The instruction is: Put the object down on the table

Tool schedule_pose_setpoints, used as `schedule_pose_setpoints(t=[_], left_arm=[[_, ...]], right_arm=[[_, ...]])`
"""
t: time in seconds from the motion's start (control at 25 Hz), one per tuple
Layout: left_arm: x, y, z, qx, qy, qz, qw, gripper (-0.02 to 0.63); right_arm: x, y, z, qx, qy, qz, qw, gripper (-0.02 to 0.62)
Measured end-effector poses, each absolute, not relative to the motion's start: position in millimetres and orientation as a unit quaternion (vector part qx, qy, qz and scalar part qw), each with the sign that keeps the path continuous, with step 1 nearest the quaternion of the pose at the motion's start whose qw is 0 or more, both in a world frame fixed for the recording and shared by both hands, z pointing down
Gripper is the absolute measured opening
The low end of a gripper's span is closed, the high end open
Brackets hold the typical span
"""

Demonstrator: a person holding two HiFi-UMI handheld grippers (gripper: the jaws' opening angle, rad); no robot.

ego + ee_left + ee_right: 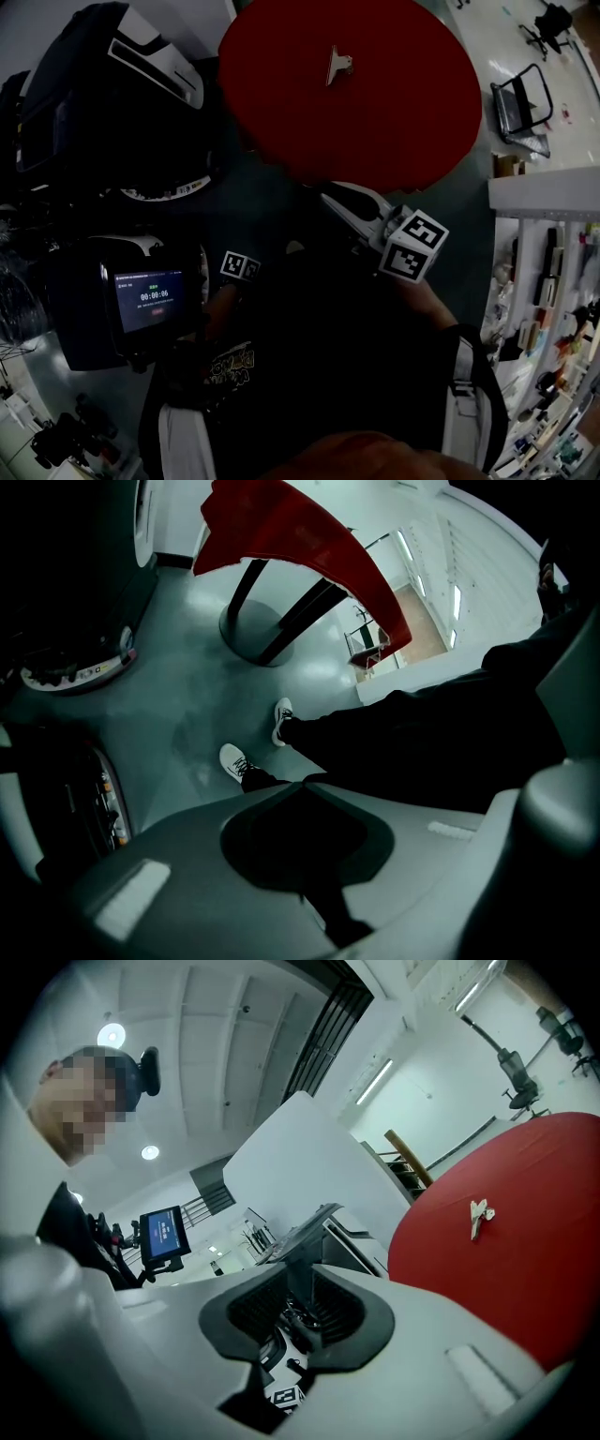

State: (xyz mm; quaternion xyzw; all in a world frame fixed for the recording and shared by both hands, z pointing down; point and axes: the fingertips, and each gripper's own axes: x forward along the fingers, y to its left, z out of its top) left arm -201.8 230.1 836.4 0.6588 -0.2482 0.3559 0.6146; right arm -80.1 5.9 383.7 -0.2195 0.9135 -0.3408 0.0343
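Note:
A small silver clip (337, 66) lies by itself on the round red table (394, 131); the right gripper view has the clip (480, 1218) on the table (506, 1279) too, off to the right of the jaws. My right gripper (326, 197) hovers just short of the table's near edge, pointing at it, well apart from the clip. Its jaws (302, 1241) stand a little apart with nothing between them. My left gripper (236, 270) hangs low beside the person's body in the dark. In its own view the left gripper (300, 850) is too dark to judge and faces the floor.
A lit screen (150, 300) on a dark stand is at the left, with bulky dark machines (112, 84) behind it. A chair (525, 98) and shelves (544, 281) stand to the right. The table's pedestal (258, 630) and the person's shoes (234, 759) are on the grey floor.

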Motion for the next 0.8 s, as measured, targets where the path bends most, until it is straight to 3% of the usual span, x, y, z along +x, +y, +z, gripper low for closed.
schedule_pose_setpoints(t=[0.8], left_arm=[[-199.0, 259.2, 854.3, 0.633, -0.267, 0.335, 0.645, 0.012]], right_arm=[[-92.4, -9.5, 376.9, -0.199, 0.934, -0.294, 0.027, 0.023]])
